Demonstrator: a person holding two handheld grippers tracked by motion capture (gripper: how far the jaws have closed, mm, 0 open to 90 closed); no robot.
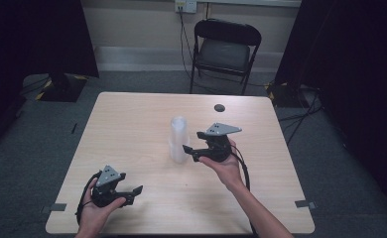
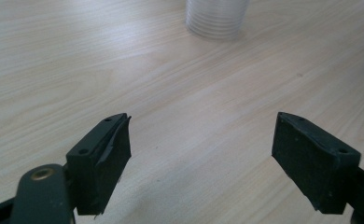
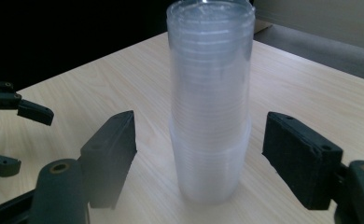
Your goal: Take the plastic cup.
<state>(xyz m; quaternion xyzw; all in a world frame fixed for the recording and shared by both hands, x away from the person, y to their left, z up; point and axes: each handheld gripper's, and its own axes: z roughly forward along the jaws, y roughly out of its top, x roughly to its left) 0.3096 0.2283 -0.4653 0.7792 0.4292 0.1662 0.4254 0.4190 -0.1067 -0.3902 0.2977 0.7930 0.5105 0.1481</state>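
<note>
Wood table (image 1: 132,124) | grey floor (image 1: 42,129) | cup stack (image 1: 178,139) upright | both jaws wide

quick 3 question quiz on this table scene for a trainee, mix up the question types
1. True or false: the right gripper has its pads pressed on the stack of clear cups.
2. Where does the left gripper sit? A) over the stack B) near the table's front left corner C) on the chair
3. Fill in: in the right gripper view, the stack stands upright ____ the two jaws.

Key
1. False: there is a gap on each side between pad and stack.
2. B
3. between
</note>
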